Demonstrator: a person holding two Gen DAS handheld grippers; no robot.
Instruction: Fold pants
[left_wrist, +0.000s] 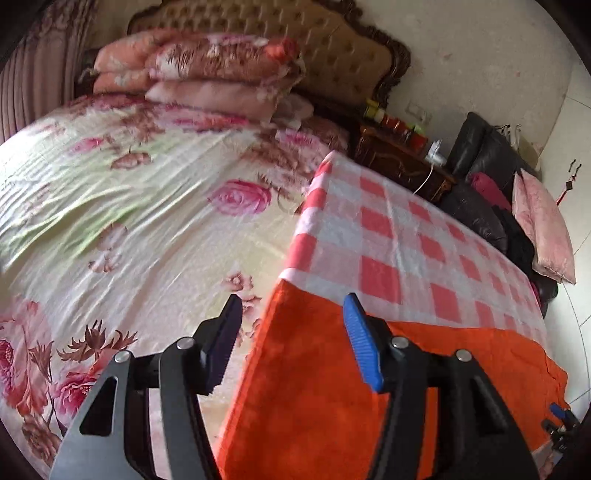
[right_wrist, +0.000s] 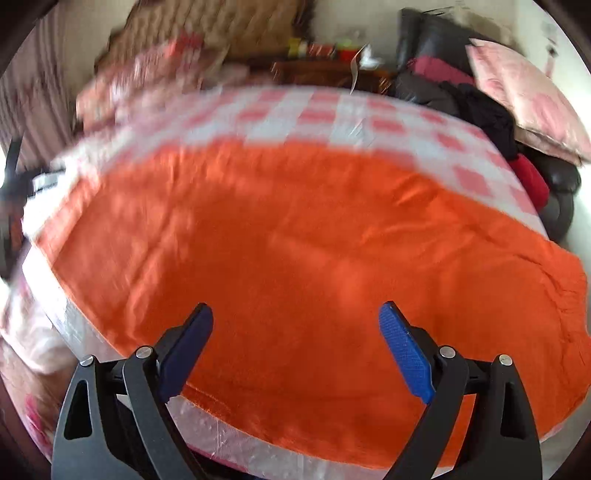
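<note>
We see the orange pants (right_wrist: 295, 236) spread flat across the near part of a table covered with a red-and-white checked cloth (left_wrist: 399, 236); the far part of the cloth stays bare. In the right wrist view the fabric reaches close to the table's near edge, with a gathered waistband at the right end hanging past the edge. Our left gripper (left_wrist: 291, 343) stands wide open and holds nothing; it hovers over the table's left edge, one blue finger above the pants and the other above the flowered bed (left_wrist: 122, 206) beside the table. Our right gripper (right_wrist: 295, 350) is spread wide too, empty, poised above the pants near the near edge. Whether either touches the fabric we cannot tell. Beyond the table's far edge sit a dark wooden nightstand (left_wrist: 399, 162) and a black sofa (left_wrist: 487, 158) piled with cushions.
</note>
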